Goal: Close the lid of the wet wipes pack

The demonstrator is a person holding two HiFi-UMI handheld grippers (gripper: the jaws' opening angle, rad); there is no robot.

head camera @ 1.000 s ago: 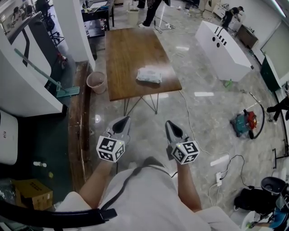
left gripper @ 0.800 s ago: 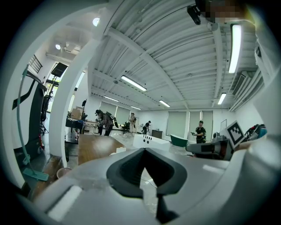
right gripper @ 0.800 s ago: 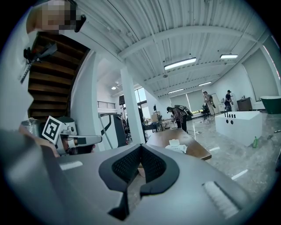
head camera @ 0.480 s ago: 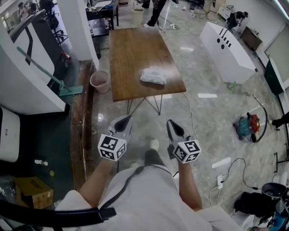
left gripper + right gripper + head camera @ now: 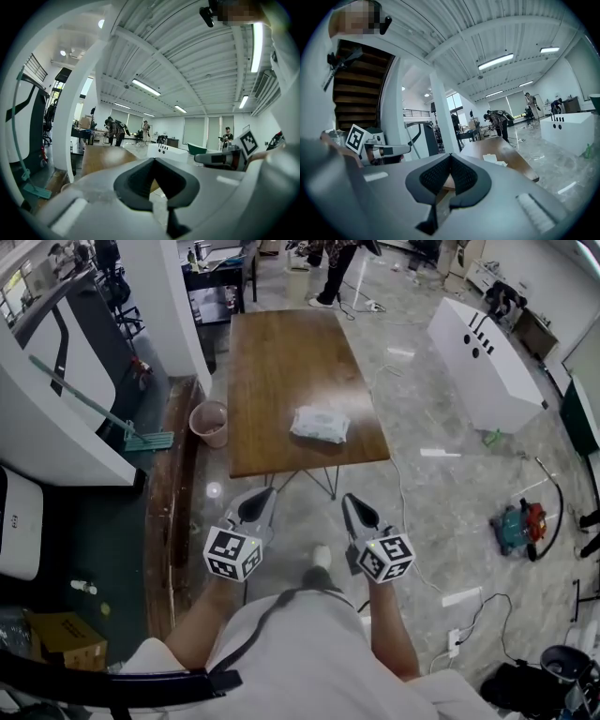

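Left gripper (image 5: 257,504) is held low in front of the person, pointing roughly level at the table, its jaws closed tip to tip with nothing between them. Ahead and to its left, a small waste bin (image 5: 208,424) stands on the floor just beside the table's left side. The wooden table (image 5: 281,343) runs lengthwise away from the person, and its near short edge faces both grippers across a stretch of bare floor.

The wet wipes pack (image 5: 320,425) lies flat on the table near that near edge, toward the right corner, with its long axis running across the table and slightly skewed. It is well apart from both grippers, ahead and between their lines. From here I cannot tell how the lid stands.

Right gripper (image 5: 360,510) is also closed and empty, level with the left one. It looks a little nearer to the pack, which shows just right of its jaws in its own view (image 5: 494,160).

Farther right stands a white cabinet (image 5: 487,357), well clear of the table, so the approach is open. The table's edge beside the pack is the one limit to mind.
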